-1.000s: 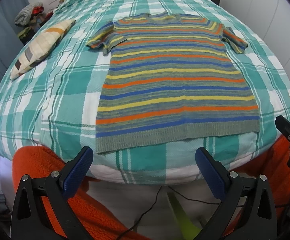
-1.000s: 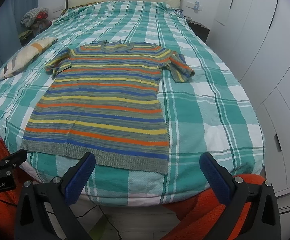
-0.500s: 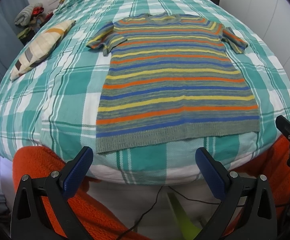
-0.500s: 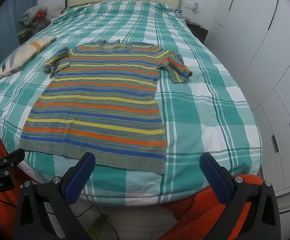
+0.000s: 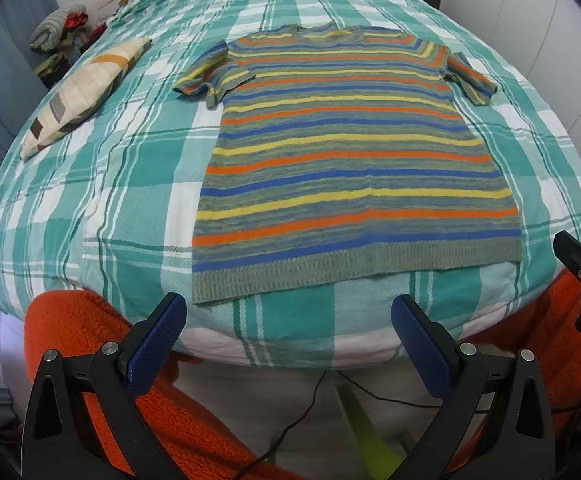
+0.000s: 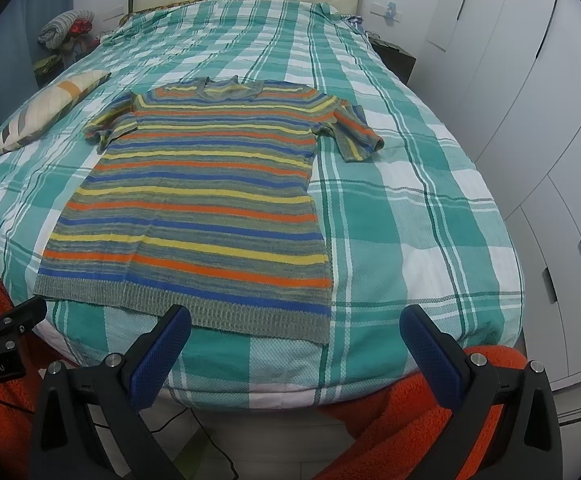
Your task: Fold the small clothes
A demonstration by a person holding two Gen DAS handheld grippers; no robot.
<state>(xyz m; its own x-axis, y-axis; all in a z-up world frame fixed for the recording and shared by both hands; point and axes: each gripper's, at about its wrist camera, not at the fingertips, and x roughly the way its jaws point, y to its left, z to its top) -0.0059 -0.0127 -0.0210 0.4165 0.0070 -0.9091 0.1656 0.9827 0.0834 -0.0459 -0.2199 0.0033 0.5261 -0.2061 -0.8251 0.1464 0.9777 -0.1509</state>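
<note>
Shirt point(image 5: 354, 160) flat on bed point(image 5: 130, 184). Both grippers point(image 5: 288, 320) point(image 6: 294, 324) spread apart, empty. Wardrobe point(image 6: 538, 128), frame right, right view only.

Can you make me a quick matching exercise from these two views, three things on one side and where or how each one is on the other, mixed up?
Column one:
1. striped sweater
2. patterned pillow
3. left gripper

Column two:
A. open, holding nothing, short of the bed's near edge
B. spread flat on the plaid bedcover, hem nearest the cameras
C. lying at the bed's left side, apart from the sweater

Pairs: 1-B, 2-C, 3-A
</note>
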